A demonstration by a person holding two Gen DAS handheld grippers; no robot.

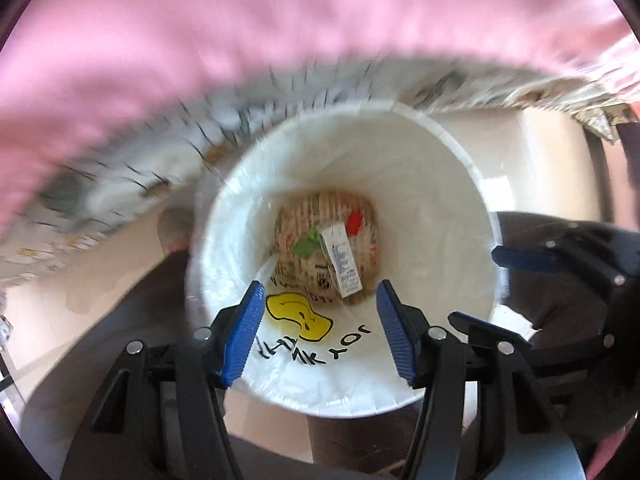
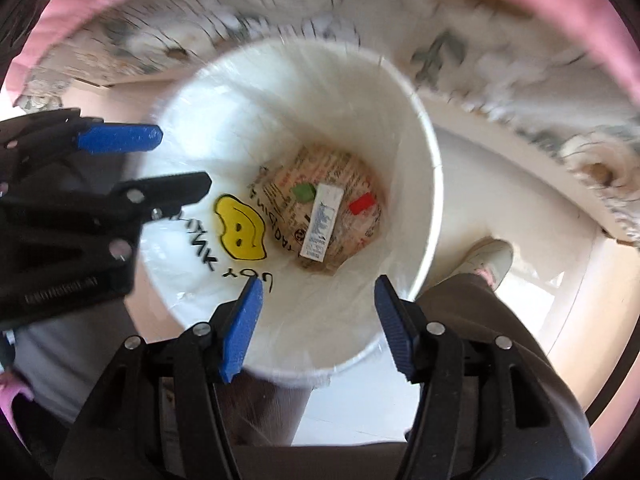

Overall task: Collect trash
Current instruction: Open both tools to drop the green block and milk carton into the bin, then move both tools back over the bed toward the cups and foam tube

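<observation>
A white trash bin lined with a white plastic bag printed with a yellow smiley fills both views. At its bottom lie printed brown paper, a small white box, a green piece and a red piece; the box also shows in the right wrist view. My left gripper is open and empty above the bin's near rim. My right gripper is open and empty over the bin. The right gripper shows at the right of the left view; the left one at the left of the right view.
A bed with a floral quilt and pink cover lies beyond the bin. The floor is pale. A person's shoe and trouser leg are right beside the bin.
</observation>
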